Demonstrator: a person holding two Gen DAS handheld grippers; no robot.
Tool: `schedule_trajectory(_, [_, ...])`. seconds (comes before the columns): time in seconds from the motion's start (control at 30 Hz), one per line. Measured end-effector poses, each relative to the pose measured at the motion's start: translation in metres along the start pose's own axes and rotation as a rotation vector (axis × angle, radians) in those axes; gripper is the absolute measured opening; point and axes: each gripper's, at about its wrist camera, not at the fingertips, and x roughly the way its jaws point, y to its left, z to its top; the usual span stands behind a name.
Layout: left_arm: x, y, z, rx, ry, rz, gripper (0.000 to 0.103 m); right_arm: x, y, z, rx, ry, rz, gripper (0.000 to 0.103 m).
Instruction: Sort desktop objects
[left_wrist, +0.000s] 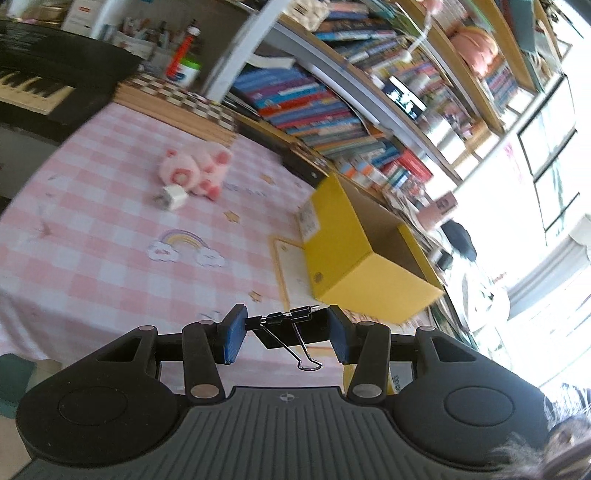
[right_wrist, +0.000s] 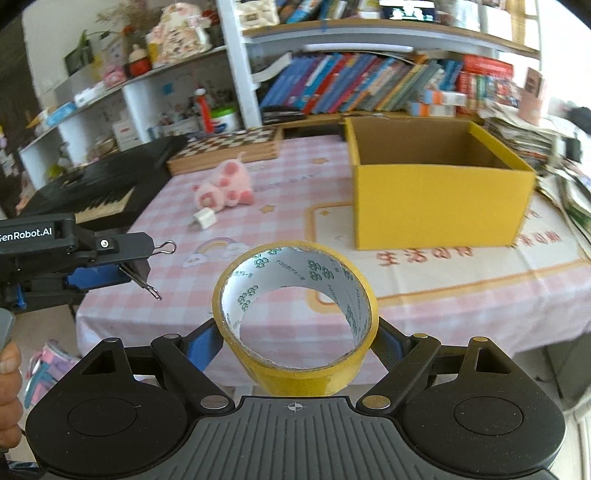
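My left gripper (left_wrist: 286, 338) is shut on a black binder clip (left_wrist: 290, 326) and holds it above the table's near edge; it also shows in the right wrist view (right_wrist: 136, 266) at the left. My right gripper (right_wrist: 297, 341) is shut on a yellow tape roll (right_wrist: 295, 317), held upright above the table's front edge. An open yellow cardboard box (right_wrist: 439, 199) stands on the table at the right; it also shows in the left wrist view (left_wrist: 354, 254). A pink plush pig (right_wrist: 225, 184) and a white charger plug (right_wrist: 205, 218) lie mid-table.
The table has a pink checked cloth (right_wrist: 288, 192). A chessboard (right_wrist: 229, 146) lies at the back and a black keyboard piano (right_wrist: 92, 188) at the left. Bookshelves (right_wrist: 369, 85) stand behind. Stacked papers (right_wrist: 554, 158) lie to the right of the box.
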Motion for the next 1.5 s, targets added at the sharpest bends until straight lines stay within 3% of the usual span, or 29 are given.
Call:
schedule_trajectory(0.43, [0.042,-0.042,-0.010,0.086,0.117,-0.107,0.044,-0.022,-0.044,-0.014,0.121,-0.001,-0.127,0.087])
schedule_trajectory(0.7, [0.064,-0.062,-0.011,0.117,0.149,-0.122,0.044,-0.019,-0.068,-0.010,0.166,0.000,-0.149,0.087])
schedule_trajectory(1.33, [0.111,-0.108,0.021,0.168,0.096,-0.112,0.044,0.004,-0.112,0.044,0.121,-0.043,-0.107,0.087])
schedule_trajectory(1.5, [0.124,-0.126,0.033,0.190,0.055,-0.117,0.044,0.004,-0.125,0.069,0.086,-0.097,-0.098,0.087])
